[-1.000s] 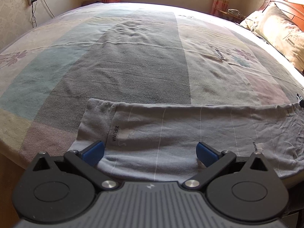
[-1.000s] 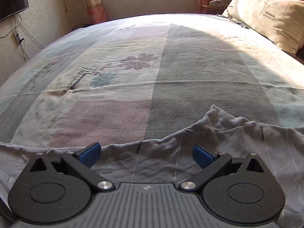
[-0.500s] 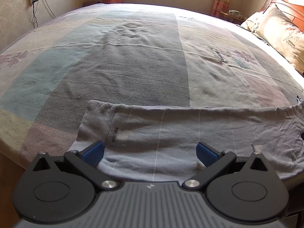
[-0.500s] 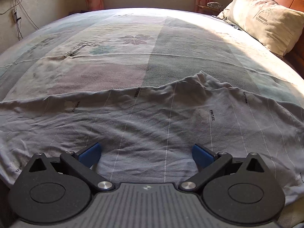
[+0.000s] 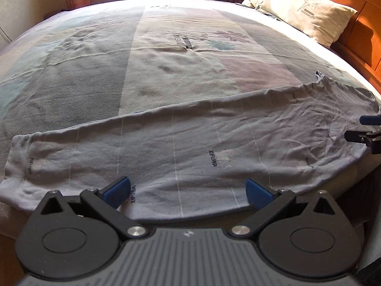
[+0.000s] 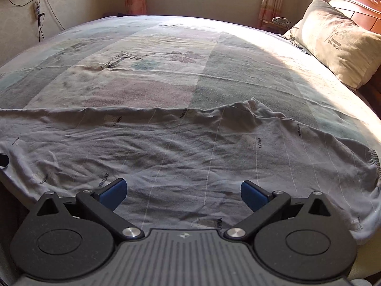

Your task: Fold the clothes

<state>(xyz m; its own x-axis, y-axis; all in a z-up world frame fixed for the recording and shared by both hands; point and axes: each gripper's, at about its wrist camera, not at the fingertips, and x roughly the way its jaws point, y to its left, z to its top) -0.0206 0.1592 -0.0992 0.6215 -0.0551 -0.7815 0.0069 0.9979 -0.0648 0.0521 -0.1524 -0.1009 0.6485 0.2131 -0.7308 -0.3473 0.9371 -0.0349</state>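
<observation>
Left wrist view: the left gripper hangs over the near edge of the bed, its jaws wide apart and holding nothing. The grey trousers lie stretched flat along that near edge, cuff end at the left, crumpled waist end at the right. The near hem runs under and between the blue pads of the gripper; contact cannot be confirmed. At the far right edge of the frame the right gripper shows in part, beside the waist end. A pillow sits against the headboard, well apart from the work.

Right wrist view: the right gripper is poised over the waist end of the trousers, jaws apart, empty. The cloth here is heavily wrinkled and part hangs over the bed edge at the right.

Risks, as judged: closing on the bunched waist may pinch only one layer, so the fold drags unevenly. The overhanging section may slide off the bed once lifted. Unequal lift between the two grippers would skew the fold line.
</observation>
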